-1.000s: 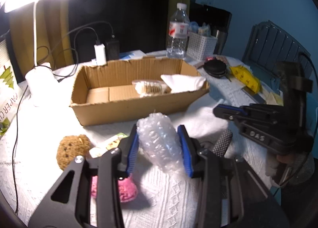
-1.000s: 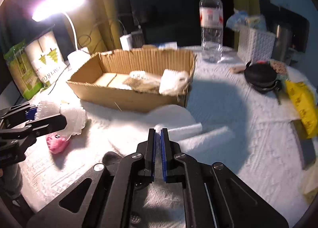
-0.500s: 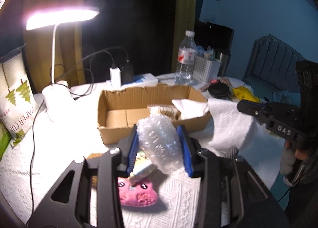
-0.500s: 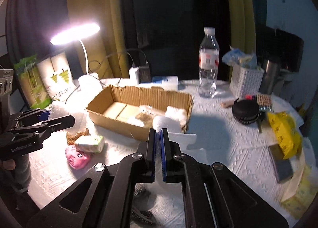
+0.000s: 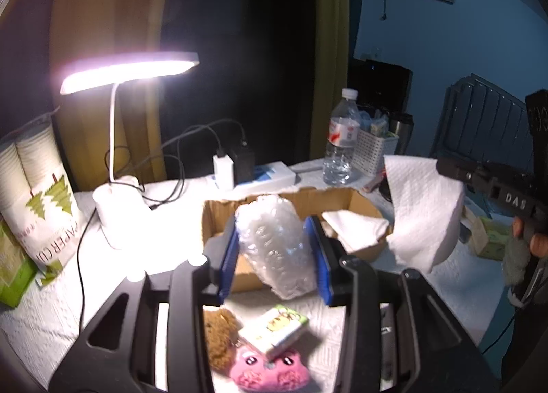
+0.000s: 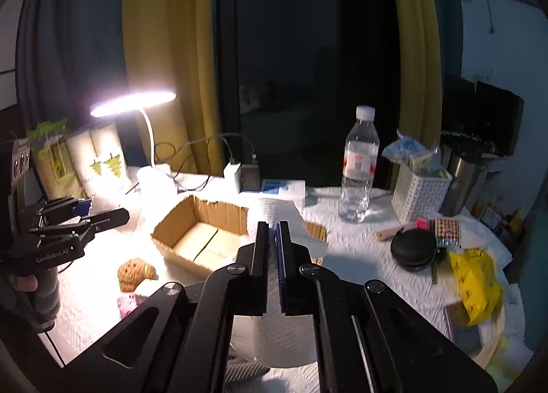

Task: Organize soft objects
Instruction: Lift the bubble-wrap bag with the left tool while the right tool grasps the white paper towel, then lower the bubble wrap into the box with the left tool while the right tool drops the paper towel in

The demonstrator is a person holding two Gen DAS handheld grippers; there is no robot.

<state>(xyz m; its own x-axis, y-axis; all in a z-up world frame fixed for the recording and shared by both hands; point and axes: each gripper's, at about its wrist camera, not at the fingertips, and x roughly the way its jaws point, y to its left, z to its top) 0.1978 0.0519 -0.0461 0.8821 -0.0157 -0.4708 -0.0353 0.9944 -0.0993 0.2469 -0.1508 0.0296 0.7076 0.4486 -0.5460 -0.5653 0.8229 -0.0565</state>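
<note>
We have the left gripper (image 5: 274, 256) clamped on a wad of bubble wrap (image 5: 274, 245), its 2 blue pads pressed into the plastic from either side, and the right gripper (image 6: 273, 269) pinched nearly shut on a white paper towel (image 6: 281, 334) that hangs slack below and beyond the jaws. Both loads are lifted clear of the table, near the cardboard box (image 6: 202, 235) where a folded white cloth (image 5: 356, 228) already lies at the right end. To finish this step well, we judge that each piece should travel over the near wall of the box and come low before the jaws part, since light stuff like this drifts or springs back if dropped from height. The bubble wrap looks springy, so we should keep the squeeze firm but not crushing and set it on the bare floor at the left of the box. The towel trails well below its grip, so it needs to clear the rim first or it may drag on the cardboard. From the right wrist view the far part of the box is hidden behind the towel, so we cannot tell how much room remains there. A brown sponge (image 5: 219, 338), a small green and white packet (image 5: 274, 331) and a pink plush (image 5: 270, 372) wait on the white cloth just near the box.
</note>
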